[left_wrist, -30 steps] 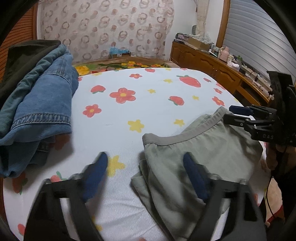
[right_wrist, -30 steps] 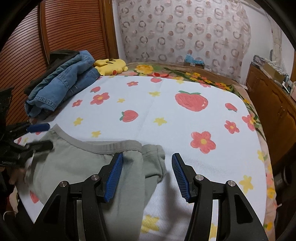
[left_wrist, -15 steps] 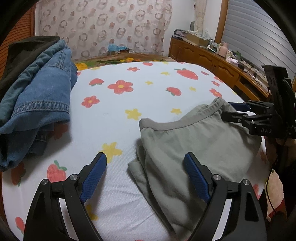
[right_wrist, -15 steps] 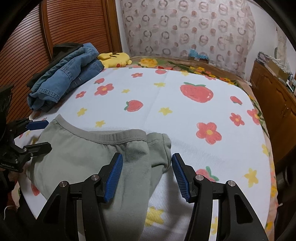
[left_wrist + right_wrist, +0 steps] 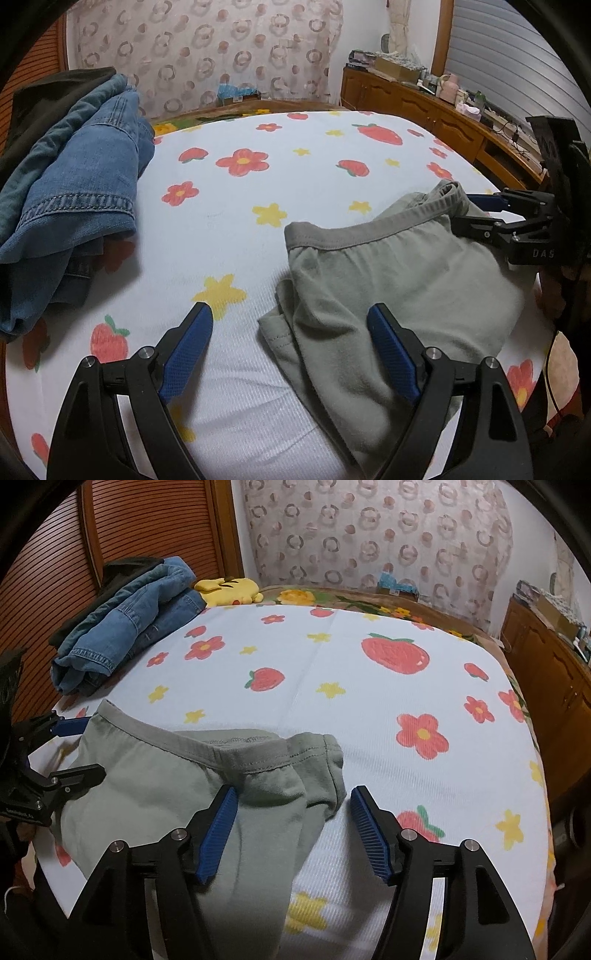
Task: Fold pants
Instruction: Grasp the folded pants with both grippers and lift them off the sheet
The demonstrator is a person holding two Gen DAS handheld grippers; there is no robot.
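Note:
Grey-green pants (image 5: 399, 280) lie folded on the flowered bed sheet, waistband toward the far side; they also show in the right wrist view (image 5: 155, 786). My left gripper (image 5: 290, 321) is open, its jaws wide apart over the pants' left edge. My right gripper (image 5: 291, 797) is open, its jaws either side of the bunched right end of the waistband. Each gripper shows in the other's view: the right one (image 5: 476, 212) at the waistband's far end, the left one (image 5: 86, 746) at the pants' left corner.
A pile of blue denim clothes (image 5: 70, 192) lies at the bed's left, also in the right wrist view (image 5: 125, 624). A yellow plush toy (image 5: 229, 589) lies beyond it. A wooden sideboard (image 5: 443, 114) runs along the right wall. The bed's near edge is just below the pants.
Both grippers have drawn back a little toward the near edge and stayed open. The waistband's right end has bunched up slightly. The pants lie released on the sheet.

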